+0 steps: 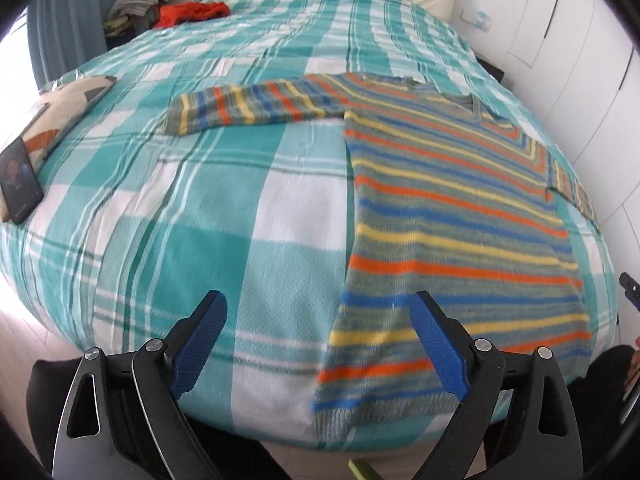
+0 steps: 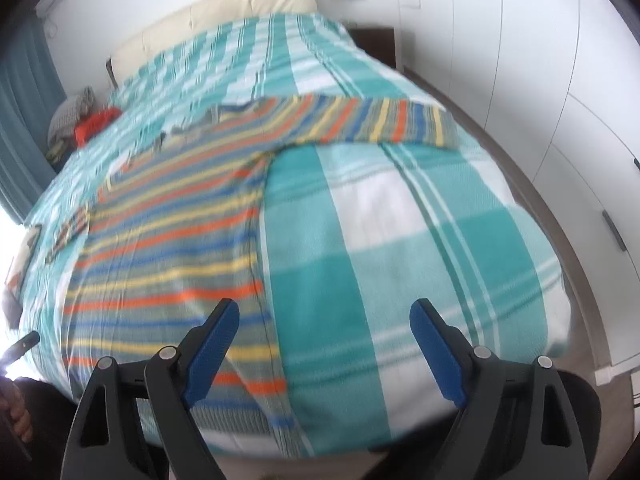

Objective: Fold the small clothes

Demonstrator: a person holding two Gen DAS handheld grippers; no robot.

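Striped sweater (image 1: pixel 452 208) lies flat on the bed (image 1: pixel 240 208), sleeves spread, hem at the near edge. We hold the left gripper (image 1: pixel 316 312) and right gripper (image 2: pixel 324 316) above it, jaws wide apart, gripping nothing.

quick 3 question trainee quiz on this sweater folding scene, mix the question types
1. True or false: the striped sweater lies flat on the checked bedspread with both sleeves spread out.
2. What state is the left gripper in? A shut on the hem B open, holding nothing C shut, empty
3. Fill in: the right gripper is ____.

Key: 1 true; 2 B; 3 open
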